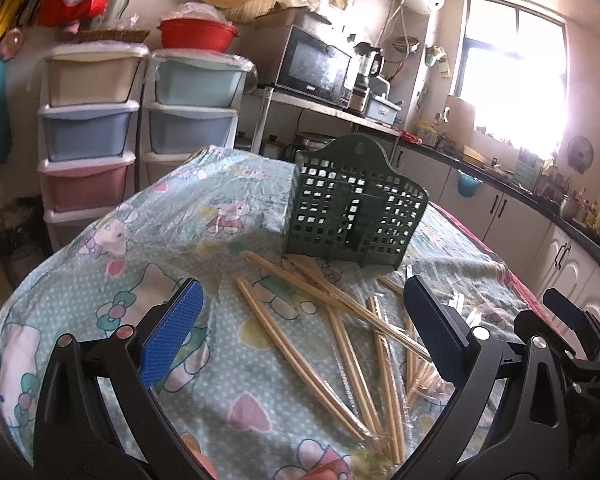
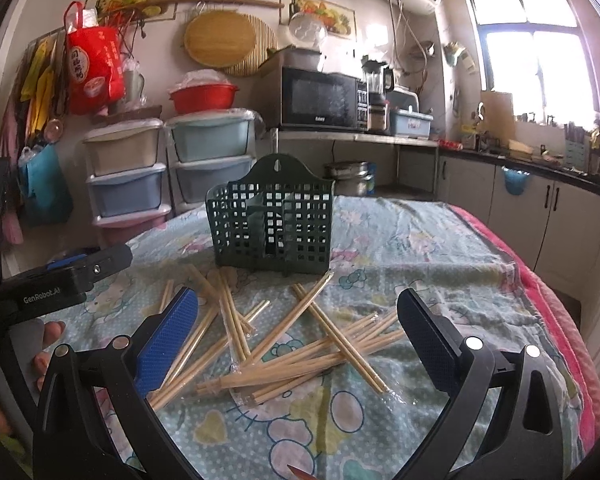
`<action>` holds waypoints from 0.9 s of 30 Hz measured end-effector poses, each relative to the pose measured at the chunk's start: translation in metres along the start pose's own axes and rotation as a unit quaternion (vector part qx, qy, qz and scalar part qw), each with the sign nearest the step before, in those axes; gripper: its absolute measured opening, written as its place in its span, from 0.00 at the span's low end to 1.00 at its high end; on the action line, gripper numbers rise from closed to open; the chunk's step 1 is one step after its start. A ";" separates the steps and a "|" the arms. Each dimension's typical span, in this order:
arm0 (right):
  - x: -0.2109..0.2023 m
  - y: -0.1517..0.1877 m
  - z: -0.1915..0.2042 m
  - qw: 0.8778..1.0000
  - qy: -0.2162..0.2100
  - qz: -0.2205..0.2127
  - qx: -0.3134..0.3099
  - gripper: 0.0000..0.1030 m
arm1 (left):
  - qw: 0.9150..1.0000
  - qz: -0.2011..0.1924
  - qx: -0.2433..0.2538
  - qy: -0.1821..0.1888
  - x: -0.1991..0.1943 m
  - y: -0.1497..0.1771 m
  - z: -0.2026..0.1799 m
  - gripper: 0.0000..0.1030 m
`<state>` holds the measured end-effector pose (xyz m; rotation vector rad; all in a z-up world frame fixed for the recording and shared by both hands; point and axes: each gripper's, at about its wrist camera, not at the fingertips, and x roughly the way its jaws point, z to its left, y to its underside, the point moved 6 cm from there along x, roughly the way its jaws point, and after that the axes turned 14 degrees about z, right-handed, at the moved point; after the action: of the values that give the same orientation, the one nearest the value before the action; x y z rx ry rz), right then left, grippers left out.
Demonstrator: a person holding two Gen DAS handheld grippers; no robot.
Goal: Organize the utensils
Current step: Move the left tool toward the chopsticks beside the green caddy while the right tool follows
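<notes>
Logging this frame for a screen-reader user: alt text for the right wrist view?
The open right gripper hovers over a loose pile of wooden chopsticks on a cartoon-print tablecloth, holding nothing. A dark green slotted utensil holder stands upright just beyond the pile, with the left gripper at the left edge.

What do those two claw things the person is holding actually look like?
Each is a black plastic frame with silver round rivets and two flat fingers faced with textured blue pads. The left gripper and the right gripper look alike. Seen side-on from the right camera, the left one's black body carries white lettering, "GenRobot.AI". No cables or sleeves show.
</notes>
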<state>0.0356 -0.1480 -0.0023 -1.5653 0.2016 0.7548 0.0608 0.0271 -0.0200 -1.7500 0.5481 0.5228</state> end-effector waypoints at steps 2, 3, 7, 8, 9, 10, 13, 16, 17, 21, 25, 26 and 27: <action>0.004 -0.003 0.001 1.000 -0.008 0.011 -0.003 0.94 | 1.000 0.007 -0.006 0.000 0.002 -0.001 0.005 0.90; 0.005 -0.004 0.000 1.000 -0.009 0.016 -0.002 0.94 | 1.000 0.009 -0.010 0.000 0.002 -0.002 0.008 0.90; 0.011 -0.010 -0.001 0.999 -0.026 0.033 0.003 0.94 | 1.000 0.014 -0.018 0.003 0.003 -0.008 0.015 0.90; 0.013 -0.013 -0.001 0.999 -0.032 0.038 0.006 0.94 | 1.000 0.016 -0.018 0.004 0.004 -0.009 0.016 0.90; 0.014 -0.015 -0.001 0.999 -0.035 0.039 0.007 0.94 | 1.000 0.018 -0.018 0.004 0.005 -0.011 0.017 0.90; 0.015 -0.017 -0.001 0.998 -0.039 0.043 0.008 0.94 | 1.000 0.020 -0.020 0.004 0.005 -0.013 0.018 0.90; 0.019 -0.023 -0.003 0.997 -0.048 0.053 0.012 0.94 | 0.999 0.027 -0.019 0.005 0.009 -0.019 0.018 0.90; 0.025 -0.030 -0.008 0.996 -0.056 0.070 0.018 0.94 | 0.999 0.033 -0.015 0.011 0.013 -0.025 0.017 0.90; 0.027 -0.032 -0.009 0.995 -0.057 0.074 0.019 0.94 | 0.999 0.034 -0.013 0.009 0.015 -0.027 0.016 0.90; 0.037 -0.042 -0.019 0.994 -0.054 0.089 0.026 0.94 | 0.998 0.053 -0.008 0.018 0.025 -0.033 0.015 0.90; 0.046 -0.052 -0.029 0.993 -0.049 0.098 0.035 0.94 | 0.997 0.072 0.006 0.022 0.038 -0.038 0.010 0.90; 0.048 -0.055 -0.032 0.993 -0.046 0.101 0.036 0.94 | 0.997 0.078 0.010 0.023 0.042 -0.040 0.008 0.90; 0.050 -0.058 -0.034 0.993 -0.045 0.104 0.038 0.94 | 0.996 0.085 0.014 0.029 0.046 -0.041 0.006 0.90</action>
<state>0.1171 -0.1557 0.0151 -1.4480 0.3268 0.9666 0.1216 0.0379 -0.0178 -1.7046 0.7461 0.5812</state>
